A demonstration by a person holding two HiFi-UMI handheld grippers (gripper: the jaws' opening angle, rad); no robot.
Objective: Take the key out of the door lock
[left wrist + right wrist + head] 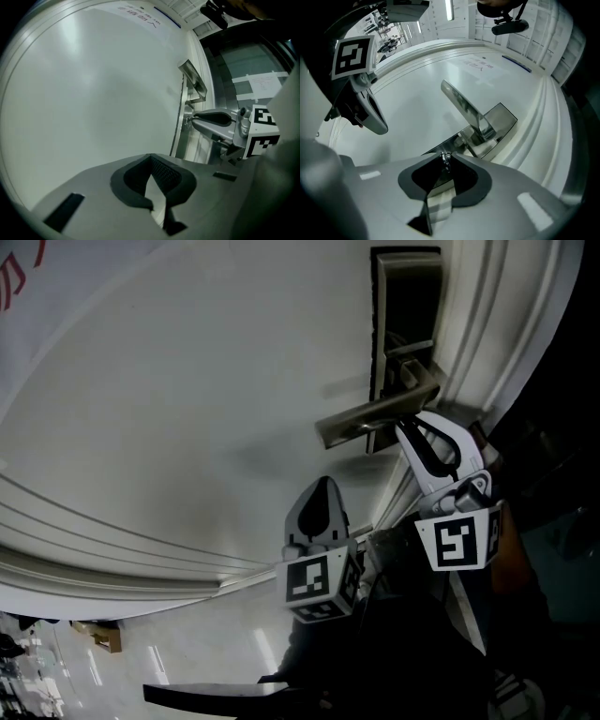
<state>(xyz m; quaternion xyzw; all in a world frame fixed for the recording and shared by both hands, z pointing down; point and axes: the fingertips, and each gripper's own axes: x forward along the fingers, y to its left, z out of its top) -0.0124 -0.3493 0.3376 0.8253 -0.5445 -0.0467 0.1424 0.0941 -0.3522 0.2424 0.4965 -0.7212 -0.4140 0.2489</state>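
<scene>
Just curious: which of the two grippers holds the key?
The right gripper, pinching the key at the lock plate; the left gripper is shut on nothing.

1 white door (187,409) fills most of the frame. It carries 1 metal lock plate (408,296) at the upper right and 1 lever handle (375,418) below that. There are 2 grippers, the left gripper (323,486) at lower centre and the right gripper (405,427) right of centre. There are 2 marker cubes, 1 per gripper, and 1 key (445,159).

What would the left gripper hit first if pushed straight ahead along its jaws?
Most likely the smooth white door panel; nothing shows between it and the left gripper, though depth is unclear.
</scene>
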